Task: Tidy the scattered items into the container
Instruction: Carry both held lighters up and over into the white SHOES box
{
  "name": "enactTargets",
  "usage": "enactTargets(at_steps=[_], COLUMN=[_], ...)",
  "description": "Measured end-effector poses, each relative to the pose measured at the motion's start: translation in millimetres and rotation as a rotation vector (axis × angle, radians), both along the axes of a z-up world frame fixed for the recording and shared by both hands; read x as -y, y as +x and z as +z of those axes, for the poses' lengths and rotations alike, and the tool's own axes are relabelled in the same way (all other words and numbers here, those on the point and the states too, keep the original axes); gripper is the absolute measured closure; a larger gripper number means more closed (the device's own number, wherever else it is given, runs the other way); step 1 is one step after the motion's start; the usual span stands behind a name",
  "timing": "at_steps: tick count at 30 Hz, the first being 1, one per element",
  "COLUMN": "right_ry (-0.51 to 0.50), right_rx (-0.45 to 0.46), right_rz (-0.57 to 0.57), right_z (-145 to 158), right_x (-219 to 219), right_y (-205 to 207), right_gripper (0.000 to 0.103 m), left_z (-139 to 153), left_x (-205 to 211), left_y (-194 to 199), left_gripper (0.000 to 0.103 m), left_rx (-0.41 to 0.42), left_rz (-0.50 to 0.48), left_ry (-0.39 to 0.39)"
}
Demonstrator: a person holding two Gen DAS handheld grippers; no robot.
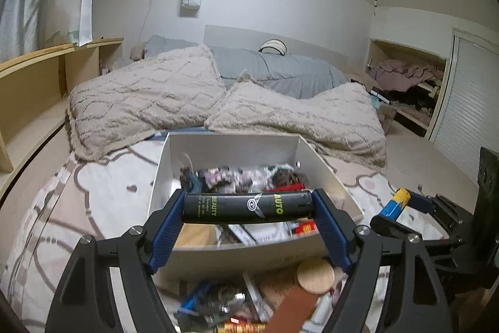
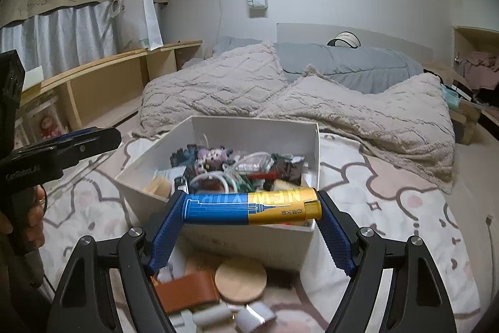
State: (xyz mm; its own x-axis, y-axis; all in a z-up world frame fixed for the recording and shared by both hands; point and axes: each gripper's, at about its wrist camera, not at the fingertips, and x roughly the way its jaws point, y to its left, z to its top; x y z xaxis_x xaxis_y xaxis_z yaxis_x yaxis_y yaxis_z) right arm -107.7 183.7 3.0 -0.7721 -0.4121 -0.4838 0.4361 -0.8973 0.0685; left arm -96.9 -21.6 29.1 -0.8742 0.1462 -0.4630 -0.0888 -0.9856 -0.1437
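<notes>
Left claw [image 1: 248,206] grips a black lighter [image 1: 248,206] end to end; right claw [image 2: 251,208] likewise holds a blue-yellow lighter [image 2: 251,207]. Both look light, stiff and slick; box [image 2: 218,127] at twelve o'clock.

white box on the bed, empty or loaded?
Loaded. The white box holds a jumble of cables and small items, piled well up its walls in both wrist views.

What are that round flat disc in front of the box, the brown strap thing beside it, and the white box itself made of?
The round disc looks like pale, unvarnished wood or cork: matte, light tan, faint grain. The brown strap seems to be leather or an imitation: smooth, reddish brown, gently curved, edges slightly blurred. The white box looks like thin, matte card or plastic: straight, flat walls with no shine; which one I can't say.
</notes>
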Motion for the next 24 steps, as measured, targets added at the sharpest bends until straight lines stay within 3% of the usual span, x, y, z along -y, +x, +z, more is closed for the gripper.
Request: enactTargets(at_steps=[9,14,24], right_ry=[0.000,-0.017,-0.044], right_rx=[0.001,0.038,0.156], right_rz=[-0.011,-0.017,-0.019], right_z=[16,18,6], right_x=[7,12,22], right_y=[-32,-54,-101], right_gripper=[0.022,0.022,0.022], left_z=[-5,-18,-31], left_x=[14,24,39], left_y=[-52,-88,-161], left_gripper=[0.023,0.023,0.023], left_rx=[0.022,0.099,0.220], left_rz=[0.020,0.021,0.043], left_ry=[0.009,0.065,0.094])
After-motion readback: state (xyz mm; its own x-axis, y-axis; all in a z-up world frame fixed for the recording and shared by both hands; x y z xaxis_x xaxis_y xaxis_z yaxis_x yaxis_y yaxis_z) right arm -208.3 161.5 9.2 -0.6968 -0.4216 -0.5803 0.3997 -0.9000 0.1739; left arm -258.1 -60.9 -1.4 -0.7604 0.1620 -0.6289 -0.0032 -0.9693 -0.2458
